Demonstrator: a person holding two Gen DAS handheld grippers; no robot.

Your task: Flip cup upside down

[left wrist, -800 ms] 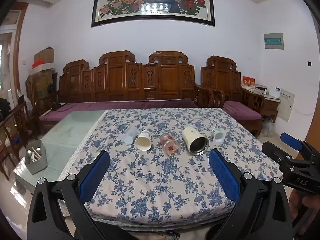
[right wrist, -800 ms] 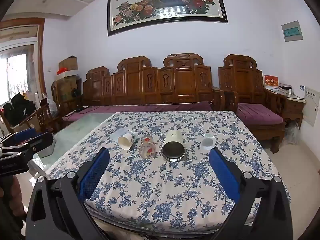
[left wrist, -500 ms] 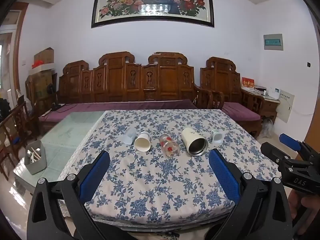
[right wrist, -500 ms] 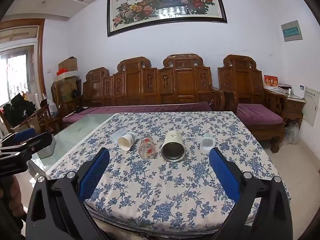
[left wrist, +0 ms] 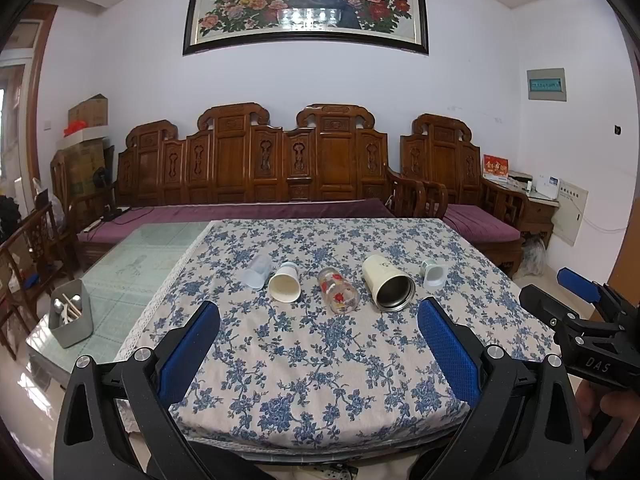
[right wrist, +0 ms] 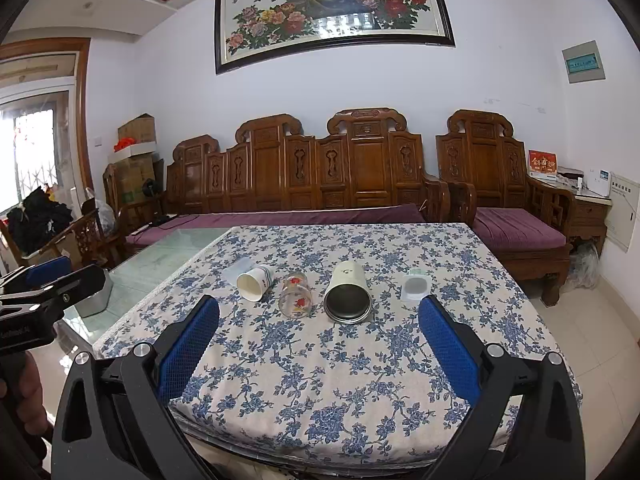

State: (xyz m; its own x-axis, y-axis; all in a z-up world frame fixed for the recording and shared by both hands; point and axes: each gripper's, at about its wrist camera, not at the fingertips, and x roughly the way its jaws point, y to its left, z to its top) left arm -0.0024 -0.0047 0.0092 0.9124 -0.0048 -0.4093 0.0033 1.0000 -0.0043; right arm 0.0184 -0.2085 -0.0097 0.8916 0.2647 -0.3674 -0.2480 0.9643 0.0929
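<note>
clear cup (right wrist: pixel 236 273) half hidden behind paper cup (right wrist: pixel 254 285), outline faint

Five vessels lie in a row across the middle of the tablecloth (left wrist: pixel 320 360): clear plastic cup (left wrist: pixel 256 271), paper cup (left wrist: pixel 285 282), flowered glass (left wrist: pixel 338 290), steel-lined tumbler (left wrist: pixel 387 288) and small white cup (left wrist: pixel 433 272). The plastic and paper cups seem to touch, while gaps separate the others. Bare cloth spreads before and behind the row.
</note>
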